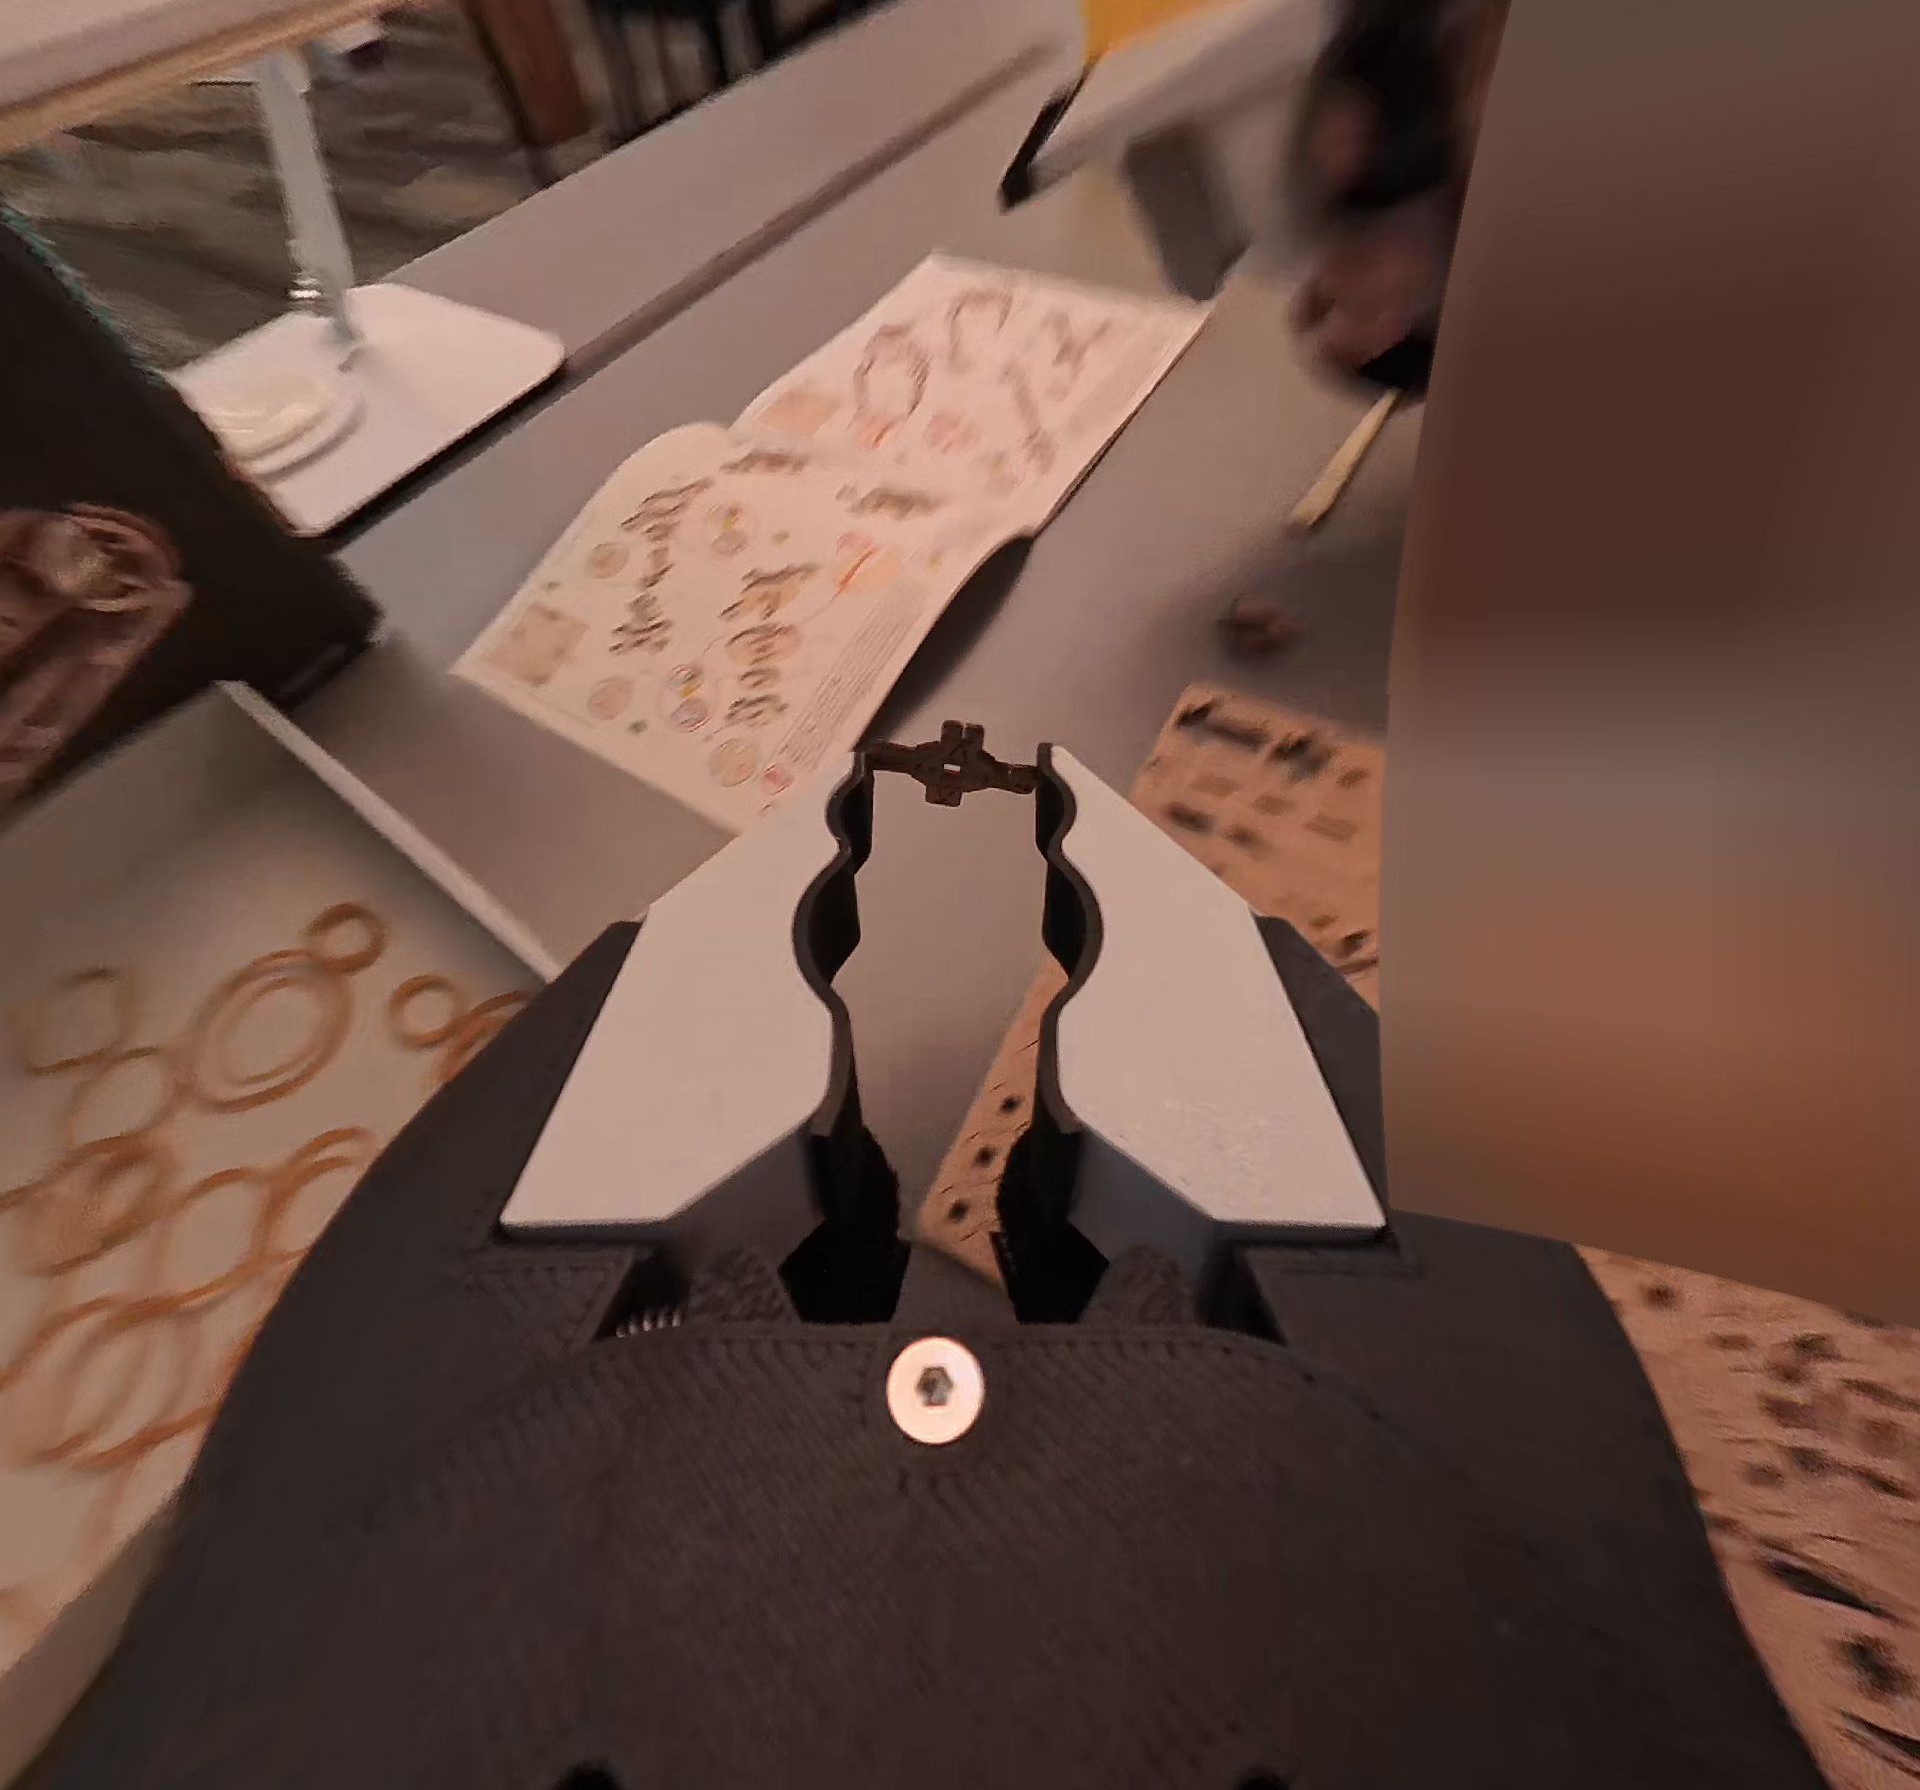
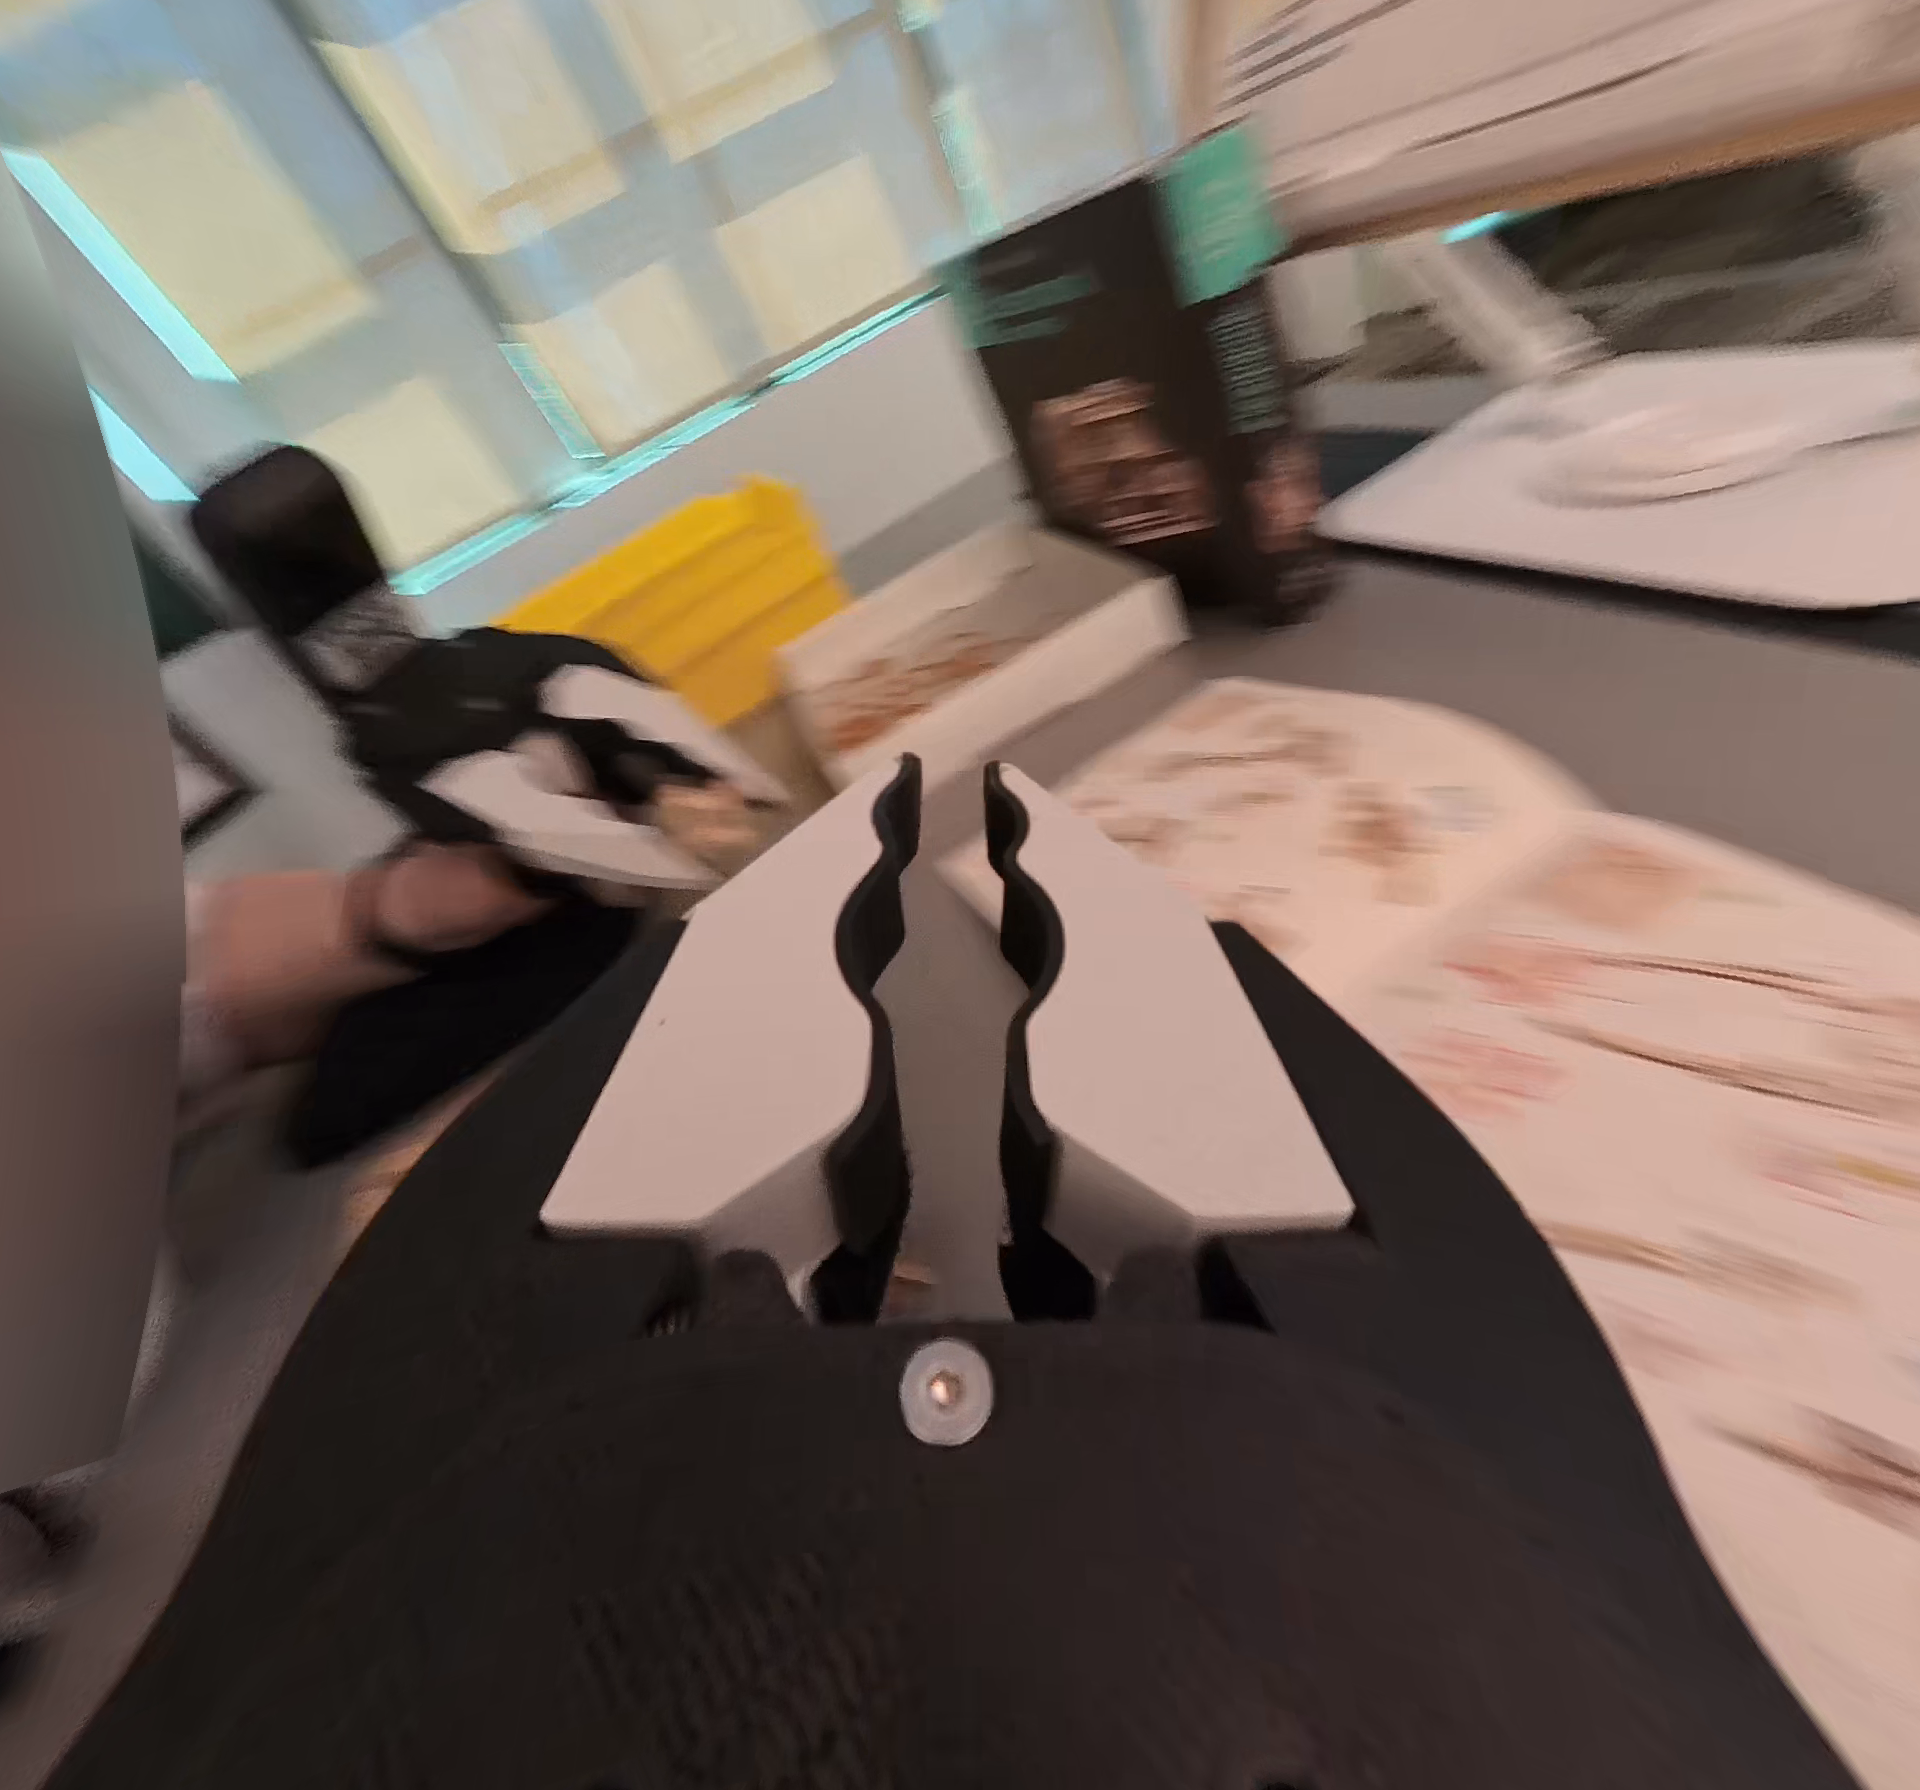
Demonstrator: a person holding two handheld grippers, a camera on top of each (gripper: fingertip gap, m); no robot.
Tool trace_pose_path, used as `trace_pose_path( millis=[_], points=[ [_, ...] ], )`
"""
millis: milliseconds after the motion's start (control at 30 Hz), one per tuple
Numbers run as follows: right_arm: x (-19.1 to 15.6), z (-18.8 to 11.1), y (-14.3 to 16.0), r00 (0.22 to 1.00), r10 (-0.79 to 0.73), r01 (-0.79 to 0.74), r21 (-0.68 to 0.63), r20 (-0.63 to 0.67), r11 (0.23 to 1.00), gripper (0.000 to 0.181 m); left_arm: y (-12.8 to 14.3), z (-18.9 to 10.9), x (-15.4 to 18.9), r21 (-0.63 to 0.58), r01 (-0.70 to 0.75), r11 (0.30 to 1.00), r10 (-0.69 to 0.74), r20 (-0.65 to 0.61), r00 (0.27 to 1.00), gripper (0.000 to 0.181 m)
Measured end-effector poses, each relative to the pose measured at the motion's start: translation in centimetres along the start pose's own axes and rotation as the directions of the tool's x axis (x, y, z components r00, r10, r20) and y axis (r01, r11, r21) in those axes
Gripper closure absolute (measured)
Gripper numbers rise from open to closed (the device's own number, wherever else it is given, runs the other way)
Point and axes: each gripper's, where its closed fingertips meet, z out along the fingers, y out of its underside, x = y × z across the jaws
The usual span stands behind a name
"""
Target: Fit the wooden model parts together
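My left gripper is shut on a small dark wooden model part, a thin cross-shaped piece spanning the gap between its fingertips, held above the grey table. My right gripper has a narrow gap between its fingers with nothing in it. It also shows blurred at the upper right of the left wrist view. In the right wrist view the left gripper is a blurred black and white shape at the left, with a hand behind it.
An open instruction booklet lies ahead. A white tray at the left holds several wooden rings. Punched wooden sheets lie at the right. A lamp base, a black box and a yellow bin stand farther off. Left tips to right tips: about 12 cm.
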Motion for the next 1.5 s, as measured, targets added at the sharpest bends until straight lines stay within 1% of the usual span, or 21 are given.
trace_pose_path(
  millis=[67, 133, 200, 300, 433, 567, 667, 733, 767, 833, 933, 1033, 1100, 1167, 1367, 1500],
  points=[
    [-2.9, 1.5, 1.1, 0.998, 0.02, -0.015, -0.078, 0.059, 0.997, 0.166, 0.9, 0.3, -0.6, -0.084, -0.098, 0.992, 0.105, 0.086, 0.991, 0.152],
    [-5.1, 2.9, 2.6, 0.997, -0.009, 0.021, -0.159, 0.074, 0.987, 0.163, 1.4, 0.4, -1.0, -0.149, -0.184, 0.972, 0.206, 0.148, 0.967, 0.152],
    [-6.7, 4.2, 3.4, 0.998, -0.015, 0.028, -0.194, 0.069, 0.981, 0.159, 1.4, 0.3, -0.9, -0.185, -0.248, 0.951, 0.281, 0.182, 0.942, 0.152],
    [-8.2, 5.7, 5.3, 0.999, 0.004, 0.011, -0.291, 0.053, 0.957, 0.148, 1.4, 0.2, -1.0, -0.233, -0.325, 0.916, 0.377, 0.231, 0.897, 0.152],
    [-8.5, 7.3, 6.0, 1.0, -0.012, 0.007, -0.284, -0.018, 0.959, 0.146, 2.1, 0.2, -1.0, -0.325, -0.377, 0.867, 0.465, 0.258, 0.847, 0.152],
    [-8.3, 8.1, 7.4, 0.991, -0.102, 0.069, -0.335, -0.084, 0.94, 0.147, 2.1, 0.2, -0.8, -0.375, -0.43, 0.822, 0.542, 0.282, 0.791, 0.152],
    [-8.0, 8.5, 8.8, 0.986, -0.133, 0.083, -0.389, -0.104, 0.917, 0.148, 2.1, 0.3, -0.4, -0.399, -0.461, 0.793, 0.583, 0.278, 0.763, 0.152],
    [-7.9, 8.7, 9.8, 0.985, -0.136, 0.08, -0.429, -0.103, 0.9, 0.151, 2.4, 0.4, -0.3, -0.427, -0.481, 0.766, 0.616, 0.273, 0.739, 0.152],
    [-7.9, 8.7, 10.0, 0.987, -0.124, 0.07, -0.428, -0.099, 0.901, 0.155, 2.5, 0.4, -0.3, -0.438, -0.491, 0.753, 0.631, 0.269, 0.727, 0.152],
    [-7.8, 8.7, 10.3, 0.989, -0.115, 0.063, -0.435, -0.095, 0.898, 0.163, 2.5, 0.4, -0.1, -0.449, -0.509, 0.734, 0.654, 0.267, 0.708, 0.152],
    [-7.7, 8.7, 10.5, 0.991, -0.097, 0.049, -0.441, -0.087, 0.896, 0.168, 2.5, 0.4, 0.0, -0.465, -0.524, 0.714, 0.676, 0.263, 0.688, 0.152],
    [-7.3, 8.6, 10.5, 0.993, -0.084, 0.038, -0.433, -0.087, 0.901, 0.174, 2.5, 0.4, 0.2, -0.464, -0.535, 0.706, 0.686, 0.26, 0.68, 0.152],
    [-7.3, 8.5, 10.5, 0.996, -0.042, 0.005, -0.427, -0.078, 0.904, 0.177, 2.4, 0.4, 0.3, -0.462, -0.537, 0.707, 0.686, 0.261, 0.679, 0.152],
    [-7.3, 8.5, 10.5, 0.998, -0.004, -0.026, -0.418, -0.069, 0.908, 0.18, 2.4, 0.4, 0.3, -0.456, -0.535, 0.711, 0.682, 0.261, 0.684, 0.152],
    [-7.6, 8.3, 10.6, 0.996, 0.084, -0.087, -0.402, -0.025, 0.911, 0.181, 2.3, 0.5, 0.6, -0.427, -0.535, 0.729, 0.666, 0.26, 0.699, 0.152],
    [-8.0, 7.7, 10.3, 0.981, 0.192, -0.163, -0.392, 0.036, 0.905, 0.181, 1.9, 0.5, 1.2, -0.354, -0.524, 0.774, 0.618, 0.246, 0.746, 0.152]
  ],
)
